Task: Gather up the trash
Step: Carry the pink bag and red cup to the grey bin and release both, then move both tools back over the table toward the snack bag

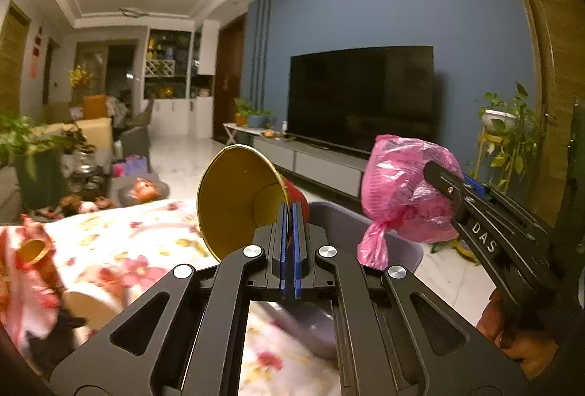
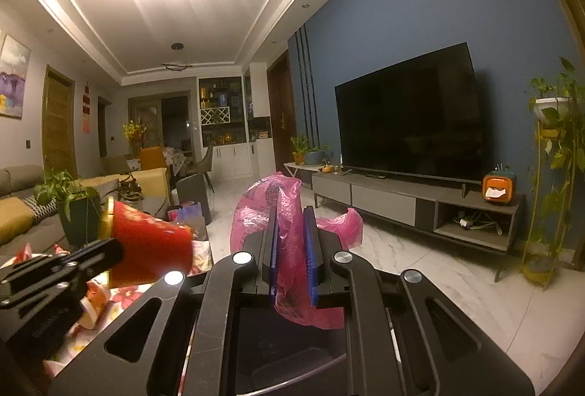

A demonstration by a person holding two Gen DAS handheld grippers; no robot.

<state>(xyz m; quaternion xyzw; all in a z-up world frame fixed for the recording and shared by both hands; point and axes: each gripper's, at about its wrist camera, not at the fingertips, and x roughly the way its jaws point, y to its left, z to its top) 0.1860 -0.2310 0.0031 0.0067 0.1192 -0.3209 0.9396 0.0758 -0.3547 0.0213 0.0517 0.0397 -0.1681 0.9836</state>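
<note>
My left gripper (image 1: 291, 213) is shut on the wall of a red paper cup (image 1: 237, 198) with a gold inside, held on its side above the floral tablecloth (image 1: 128, 242). In the right wrist view the same cup (image 2: 150, 246) sticks out of the left gripper (image 2: 111, 250) at the left. My right gripper (image 2: 290, 217) is shut on a crumpled pink plastic bag (image 2: 270, 202). The left wrist view shows that knotted bag (image 1: 402, 184) bulging from the right gripper (image 1: 433, 173). A grey bin (image 1: 340, 217) sits just beyond and below both grippers.
More cups lie on the cloth at the left (image 1: 33, 250) (image 1: 91, 304). A large TV (image 2: 409, 118) stands on a low cabinet (image 2: 413, 202) against the blue wall. Potted plants (image 2: 555, 155) stand at the right, a sofa (image 2: 22, 209) at the left, marble floor (image 2: 438, 279) between.
</note>
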